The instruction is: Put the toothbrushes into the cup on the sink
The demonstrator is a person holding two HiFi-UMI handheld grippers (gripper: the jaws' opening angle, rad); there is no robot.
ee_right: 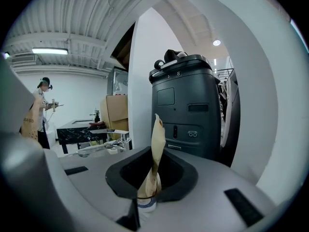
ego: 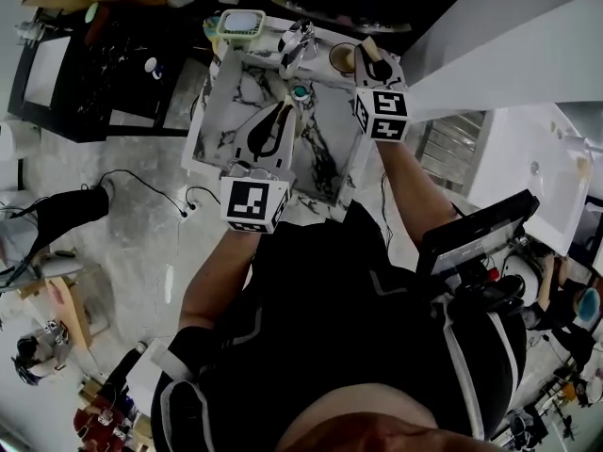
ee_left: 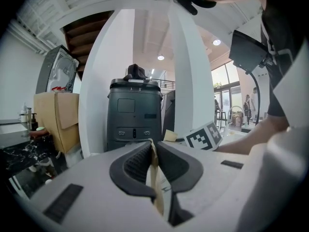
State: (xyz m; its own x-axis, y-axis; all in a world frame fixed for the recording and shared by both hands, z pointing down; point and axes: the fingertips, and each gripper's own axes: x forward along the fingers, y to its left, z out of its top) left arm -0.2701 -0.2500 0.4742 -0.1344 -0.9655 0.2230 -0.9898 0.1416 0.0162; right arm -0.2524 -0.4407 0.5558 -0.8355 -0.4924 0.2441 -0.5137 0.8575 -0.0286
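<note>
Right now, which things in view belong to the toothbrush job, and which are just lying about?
Job:
- left gripper, shut on left toothbrush
- right gripper, shut on right toothbrush
- cup
- sink

Lying about:
- faucet
- green-rimmed dish
- black table

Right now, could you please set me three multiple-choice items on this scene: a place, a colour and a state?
1. In the head view the cup stands: A left of the faucet; B right of the faucet; C on the floor.
2. The toothbrush in the right gripper is: A blue; B black; C beige.
3. The left gripper is: A shut on a second toothbrush; B open and empty; C out of view.
Answers: B, the cup shows right of the faucet; C, its handle looks beige; A, the jaws pinch a thin beige handle.
</note>
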